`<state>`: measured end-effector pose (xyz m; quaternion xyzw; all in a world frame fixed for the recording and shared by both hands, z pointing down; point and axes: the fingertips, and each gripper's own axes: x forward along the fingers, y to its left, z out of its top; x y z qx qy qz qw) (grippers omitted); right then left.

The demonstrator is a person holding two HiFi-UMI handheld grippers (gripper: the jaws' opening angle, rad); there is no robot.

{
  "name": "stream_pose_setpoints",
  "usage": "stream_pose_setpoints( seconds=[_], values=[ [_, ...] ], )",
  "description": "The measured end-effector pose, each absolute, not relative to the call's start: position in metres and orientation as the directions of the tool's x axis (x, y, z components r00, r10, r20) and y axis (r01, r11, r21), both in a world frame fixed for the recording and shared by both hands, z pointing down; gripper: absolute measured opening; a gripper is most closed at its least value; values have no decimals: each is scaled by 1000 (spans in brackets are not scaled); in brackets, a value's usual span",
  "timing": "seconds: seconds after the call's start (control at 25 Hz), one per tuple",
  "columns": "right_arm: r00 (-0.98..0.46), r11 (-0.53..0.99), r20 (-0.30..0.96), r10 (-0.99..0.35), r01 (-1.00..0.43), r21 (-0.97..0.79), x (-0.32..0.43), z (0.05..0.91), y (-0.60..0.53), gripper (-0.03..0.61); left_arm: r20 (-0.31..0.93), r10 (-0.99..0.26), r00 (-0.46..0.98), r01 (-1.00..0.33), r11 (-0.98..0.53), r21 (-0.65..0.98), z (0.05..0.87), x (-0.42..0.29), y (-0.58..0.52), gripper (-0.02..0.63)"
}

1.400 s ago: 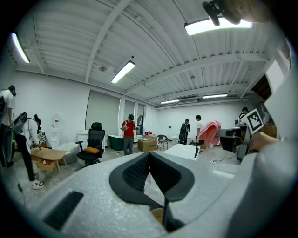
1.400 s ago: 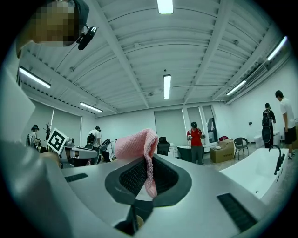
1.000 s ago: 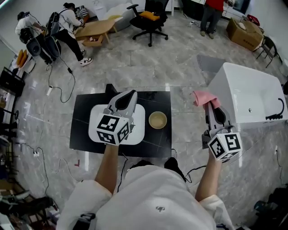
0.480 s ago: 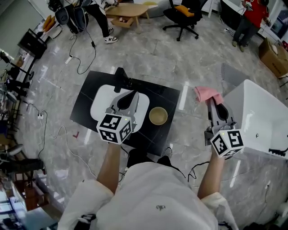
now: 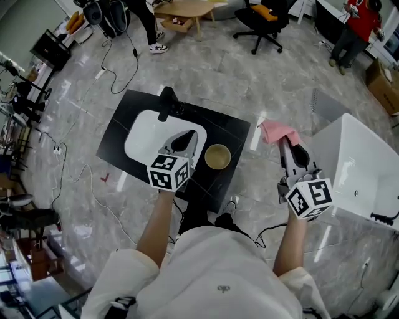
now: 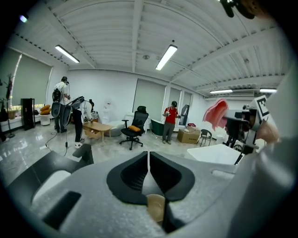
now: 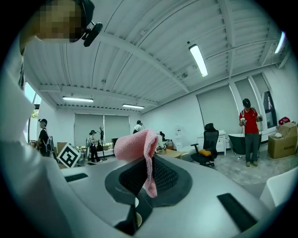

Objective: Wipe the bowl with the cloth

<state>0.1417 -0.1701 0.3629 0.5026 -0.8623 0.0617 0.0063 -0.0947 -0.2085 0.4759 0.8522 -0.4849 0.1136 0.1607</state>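
A small tan bowl [image 5: 218, 156] stands on the black table [image 5: 232, 133], just right of a white basin [image 5: 144, 131]. My left gripper [image 5: 185, 135] hovers over the basin's right edge, a little left of the bowl, its jaws shut with nothing between them [image 6: 148, 160]. Off the table's right side, over the floor, my right gripper [image 5: 282, 140] is shut on a pink knitted cloth [image 5: 277, 131]. In the right gripper view the cloth [image 7: 138, 145] bunches above the jaws and droops over them. It also shows far right in the left gripper view [image 6: 215, 113].
A white bathtub [image 5: 368, 168] stands close on the right. A black tap fitting [image 5: 167, 101] sits at the basin's far end. Cables [image 5: 118, 56] trail on the marble floor at the left. An office chair [image 5: 262, 19], a wooden table and people are farther back.
The head view has swung, shifting the table in the picture. The left gripper has come a little closer to the bowl. The right gripper still holds the cloth off the table's right side.
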Motion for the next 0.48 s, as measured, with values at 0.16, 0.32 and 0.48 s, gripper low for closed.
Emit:
stream_pose_setpoints(
  seconds=[0.16,0.32,0.48],
  values=[
    [-514,505,90,-853,-857,-106,138,369,-167,15,412,-759,504,-862,-471,187,511,-84,-204,15],
    [-527,516,115,-842,-849,-109,135,381,-169,15,474,-730,493,-868,-452,206,547,-79,-202,15],
    [-536,524,134,-833,-844,-114,130,394,-168,15,539,-685,490,-868,-440,230,589,-80,-199,24]
  ],
)
